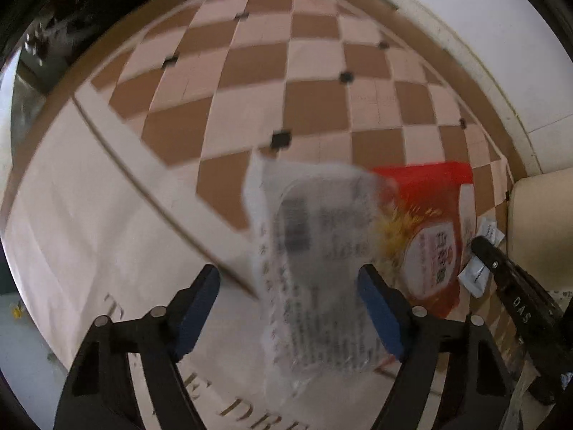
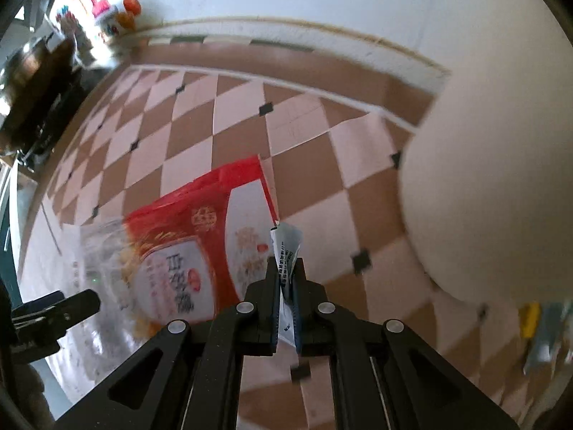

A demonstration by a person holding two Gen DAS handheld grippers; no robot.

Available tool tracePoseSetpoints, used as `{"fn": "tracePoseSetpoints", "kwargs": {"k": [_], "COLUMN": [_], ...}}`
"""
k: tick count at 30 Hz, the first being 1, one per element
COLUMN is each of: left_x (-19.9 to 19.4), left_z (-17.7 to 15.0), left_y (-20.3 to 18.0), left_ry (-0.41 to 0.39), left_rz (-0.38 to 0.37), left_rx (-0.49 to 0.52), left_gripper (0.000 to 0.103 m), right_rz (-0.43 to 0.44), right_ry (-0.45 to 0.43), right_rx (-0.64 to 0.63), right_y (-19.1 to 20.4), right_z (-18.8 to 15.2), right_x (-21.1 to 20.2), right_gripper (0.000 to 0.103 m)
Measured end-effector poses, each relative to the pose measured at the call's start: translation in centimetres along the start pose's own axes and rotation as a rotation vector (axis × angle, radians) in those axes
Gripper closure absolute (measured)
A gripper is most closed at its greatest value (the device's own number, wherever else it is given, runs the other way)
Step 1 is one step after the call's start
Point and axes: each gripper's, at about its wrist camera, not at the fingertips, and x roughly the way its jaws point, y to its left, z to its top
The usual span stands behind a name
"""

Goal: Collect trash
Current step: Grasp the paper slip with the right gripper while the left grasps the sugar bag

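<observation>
A clear plastic wrapper with dark print [image 1: 315, 261] lies blurred between the fingers of my open left gripper [image 1: 288, 308]; whether it touches them I cannot tell. Beside it lies a red and white food bag [image 1: 429, 236], also in the right wrist view [image 2: 186, 247]. My right gripper [image 2: 285, 279] is shut on a small white sachet [image 2: 284, 243] held above the floor. Its arm shows in the left wrist view [image 1: 515, 301], next to small white sachets [image 1: 476, 276]. The left gripper's finger shows in the right wrist view [image 2: 61, 304].
The floor is brown and pink checkered tile [image 1: 286, 71] with a cream mat bearing letters [image 1: 107, 251]. A large white rounded object [image 2: 494, 179] stands at right. A white wall with skirting [image 2: 322, 36] runs behind. Yellow and blue items [image 2: 537, 329] lie at far right.
</observation>
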Motion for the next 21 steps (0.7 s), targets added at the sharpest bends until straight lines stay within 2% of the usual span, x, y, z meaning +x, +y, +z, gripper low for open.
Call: {"fn": "tracePoseSetpoints", "kwargs": {"k": [1,2,4,8,12,16,21], "left_x": [0.1,0.1,0.0,-0.2,-1.0,-3.3,-7.3], "left_z": [0.0,0.0,-0.1,-0.4,-0.7,0.0,-1.2], "left_y": [-0.5,-1.2,-2.1,-3.2,-3.6,-3.1,-2.2], "left_ry": [-0.005,-0.018,-0.032,-0.065,-0.093,-0.136,-0.208], "left_rz": [0.012,0.026,0.059,0.120,0.128,0.144,0.184], "left_rx": [0.011,0.026,0.045,0.071,0.070,0.061,0.067], "left_gripper": [0.043,0.061,0.068,0.090,0.095,0.097,0.097], "right_rz": [0.009,0.017,0.038,0.070,0.093,0.123,0.150], "right_ry": [-0.010,-0.015,-0.017,-0.011,0.003,0.017,0.009], "right_rx": [0.000,-0.011,-0.016,-0.006,-0.002,0.020,0.035], "right_y": [-0.1,0.1,0.3,0.2,0.2,0.3,0.0], "right_z": [-0.2,-0.2,-0.2,-0.2,-0.2,-0.2,-1.3], "right_x": [0.2,0.3,0.5,0.7,0.8,0.7,-1.1], "right_gripper": [0.097,0.097,0.097,0.097,0.097,0.097,0.097]}}
